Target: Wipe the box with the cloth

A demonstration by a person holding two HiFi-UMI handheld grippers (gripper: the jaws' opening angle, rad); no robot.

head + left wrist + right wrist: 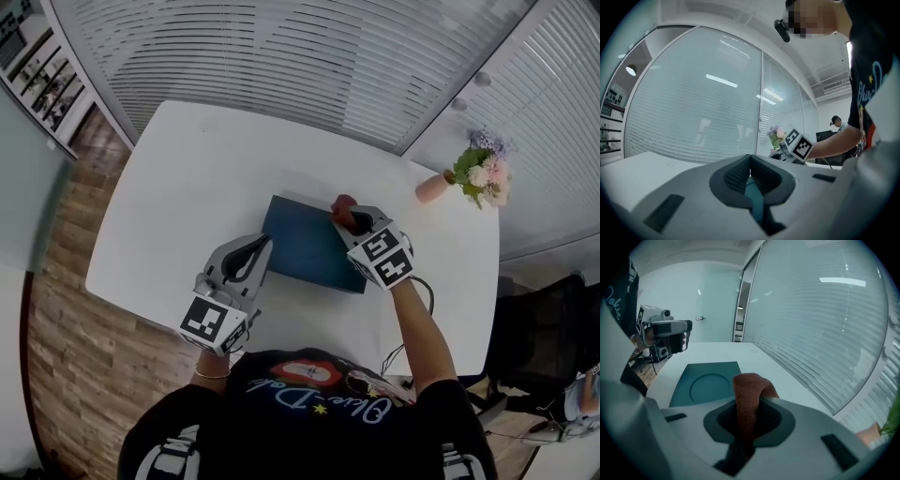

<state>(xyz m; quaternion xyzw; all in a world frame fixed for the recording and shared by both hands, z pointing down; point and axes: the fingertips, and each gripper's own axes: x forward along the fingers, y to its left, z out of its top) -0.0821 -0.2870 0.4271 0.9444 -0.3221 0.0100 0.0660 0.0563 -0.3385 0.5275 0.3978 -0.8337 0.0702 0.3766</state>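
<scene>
White table [187, 178], dark teal box [305, 246] lying flat near its middle. Left tool [259, 249] at the box's left edge, jaws pinched on that teal edge. Right tool [351, 218] over the box's far right corner, jaws clamped on a rust-red cloth [343, 203] that bunches up past the tips. Flowers in a vase [480, 172] stand well apart, to the right.

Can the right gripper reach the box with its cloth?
Probably yes. The right gripper, shut on the cloth, is already at a corner of the box, and nothing lies on the box top in its way.
</scene>
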